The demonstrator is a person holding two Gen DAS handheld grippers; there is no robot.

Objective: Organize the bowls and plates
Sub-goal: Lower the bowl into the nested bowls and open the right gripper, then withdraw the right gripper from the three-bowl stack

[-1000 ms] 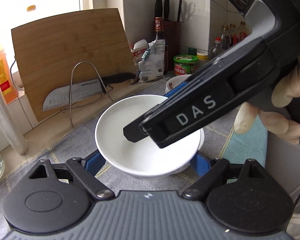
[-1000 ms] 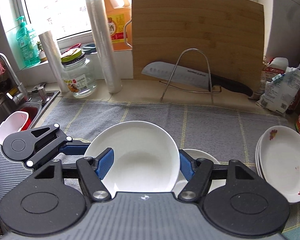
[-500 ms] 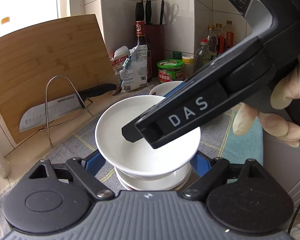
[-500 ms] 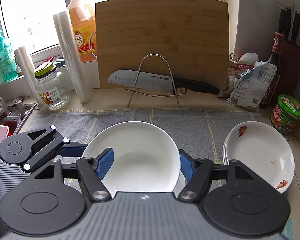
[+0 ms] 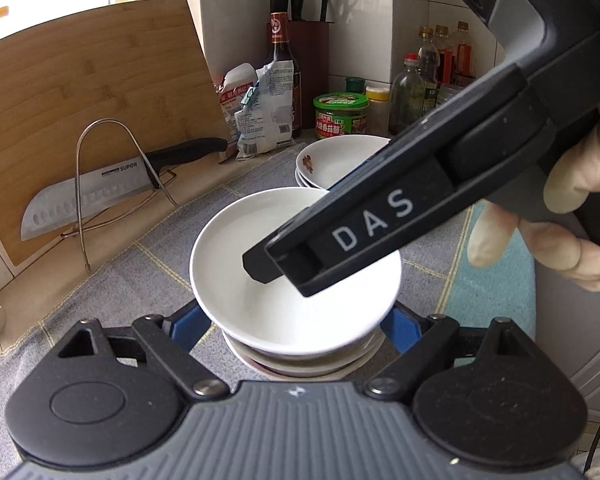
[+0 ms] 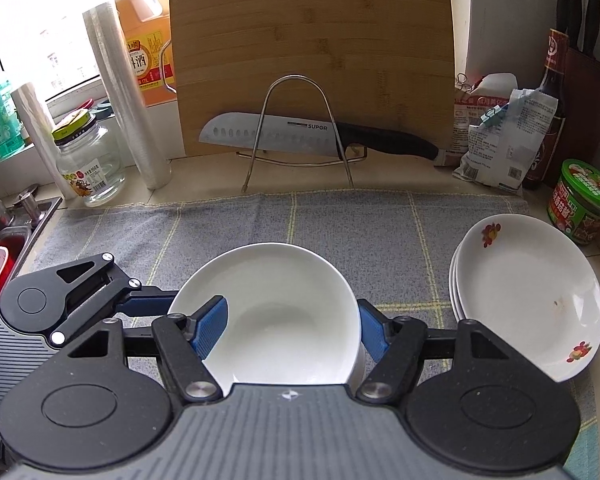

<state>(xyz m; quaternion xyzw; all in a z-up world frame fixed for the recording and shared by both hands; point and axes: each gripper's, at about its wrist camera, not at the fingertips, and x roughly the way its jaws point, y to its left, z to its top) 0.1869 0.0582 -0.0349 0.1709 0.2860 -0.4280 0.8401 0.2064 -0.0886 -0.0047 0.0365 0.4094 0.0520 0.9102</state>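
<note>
Bowl [image 6: 272, 312], plain white, sits at the near middle of the grey checked dish mat [image 6: 340, 224], and both grippers meet on it. Far to the left of the bowl, in the right wrist view, a sink [image 6: 4, 236] edges the mat, with a glass jar [image 6: 88, 160] and two rolls of plastic wrap [image 6: 120, 92] standing behind it. Just left of the bowl the left gripper [image 6: 140, 304] reaches in from the side, its blue fingers [image 5: 186, 320] flanking the bowl low on its wall; whether the pads actually press is hard to tell from either view. The right gripper [image 6: 292, 330] is clenched on the bowl's near rim, one blue pad inside the bowl and the other outside it. In the left wrist view the bowl rests on or just above a stack of bowls [image 5: 300, 360], though the contact is hidden beneath it. Behind the bowl, beyond the mat, a bamboo cutting board [image 6: 312, 56] leans on the wall with a knife [image 6: 300, 136] in a wire rack [image 6: 296, 120] before it. Right of the bowl, apart from it, lies a stack of flowered plates [image 6: 528, 296]. Further right and behind stand a green-lidded tub [image 6: 584, 200], a bag [image 6: 500, 136] and a dark bottle [image 6: 552, 92].
</note>
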